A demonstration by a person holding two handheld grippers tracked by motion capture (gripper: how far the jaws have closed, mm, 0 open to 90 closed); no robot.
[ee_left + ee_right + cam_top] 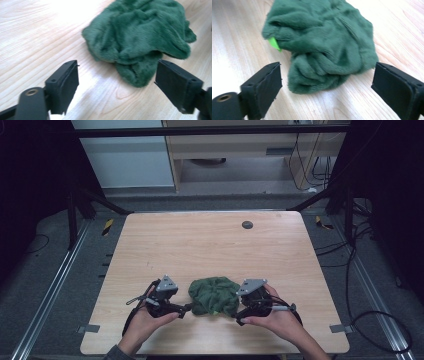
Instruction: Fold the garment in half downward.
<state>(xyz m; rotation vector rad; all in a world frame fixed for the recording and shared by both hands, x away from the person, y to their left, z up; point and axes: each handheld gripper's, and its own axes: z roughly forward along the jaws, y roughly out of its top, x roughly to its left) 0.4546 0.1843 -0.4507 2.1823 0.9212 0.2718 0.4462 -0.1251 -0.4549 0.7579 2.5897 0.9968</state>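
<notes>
Wooden table (210,245), pale laminate, dark cage around. Green plush cloth (214,295) crumpled in heap near front edge, about 6 o'clock of table centre, between both tools. Left gripper (186,309) at cloth's 9 o'clock, jaws wide, nothing between pads. Right gripper (239,312) at cloth's 3 o'clock, jaws wide, empty. Bright green tag (274,44) protrudes from fold. Judgement: cloth light, soft, limp, fleecy; will sag and slide on laminate. Best hold: pinch projecting fold or hem at near edge, one per side.
</notes>
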